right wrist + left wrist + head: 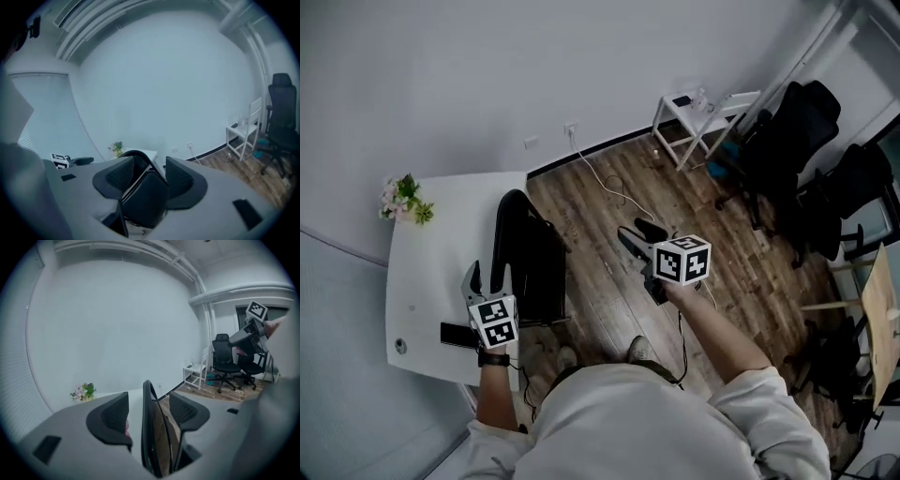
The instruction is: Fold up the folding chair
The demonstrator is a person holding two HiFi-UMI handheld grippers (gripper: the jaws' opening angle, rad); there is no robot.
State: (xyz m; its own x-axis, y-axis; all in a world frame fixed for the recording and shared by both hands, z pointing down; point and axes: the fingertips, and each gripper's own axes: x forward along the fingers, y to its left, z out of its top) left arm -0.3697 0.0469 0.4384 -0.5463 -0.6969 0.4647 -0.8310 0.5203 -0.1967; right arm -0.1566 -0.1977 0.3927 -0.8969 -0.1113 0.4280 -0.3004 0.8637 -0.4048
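The black folding chair (530, 258) stands folded flat and upright against the edge of the white table (422, 281). My left gripper (487, 277) hovers at the chair's near left side with its jaws open. In the left gripper view the chair's thin edge (152, 437) runs up between the jaws of the left gripper (147, 408) without either pad pressing on it. My right gripper (642, 239) is raised over the wooden floor, to the right of the chair and apart from it, open. In the right gripper view the chair (143, 197) shows beyond the right gripper's (150, 171) spread jaws.
A small flower bunch (405, 199) sits at the table's far corner and a dark flat object (455, 335) near its front edge. A cable (614, 183) trails across the floor. A white rack (703, 117) and black office chairs (792, 131) stand at the far right.
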